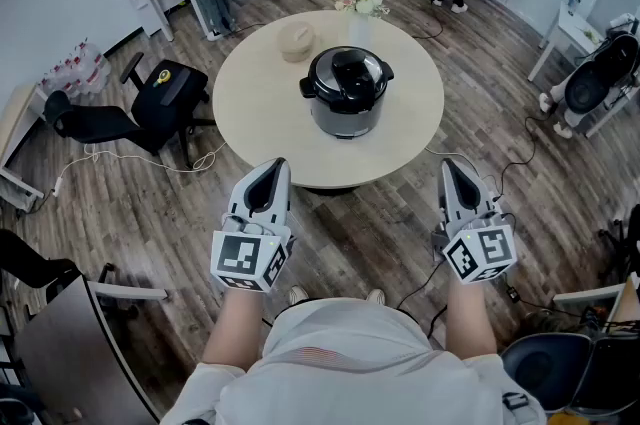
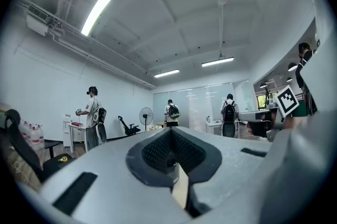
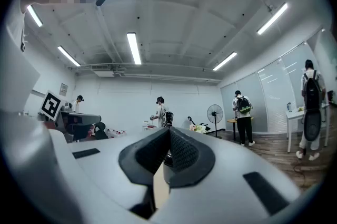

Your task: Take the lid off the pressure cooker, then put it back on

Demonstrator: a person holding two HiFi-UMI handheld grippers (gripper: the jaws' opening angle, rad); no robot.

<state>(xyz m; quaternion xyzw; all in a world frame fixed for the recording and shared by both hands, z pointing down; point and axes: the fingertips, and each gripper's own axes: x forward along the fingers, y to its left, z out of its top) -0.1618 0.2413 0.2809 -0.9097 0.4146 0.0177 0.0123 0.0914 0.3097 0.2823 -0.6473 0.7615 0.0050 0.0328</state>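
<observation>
the round table [image 1: 260, 113] lies well ahead of both sets of jaws. on it stands the pressure cooker [image 1: 346, 108], its lid [image 1: 347, 73] on, so we judge nothing done yet: lifting and refitting both remain. our left gripper [image 1: 277, 165] and right gripper [image 1: 448, 165] have their jaws pressed together, holding nothing.
</observation>
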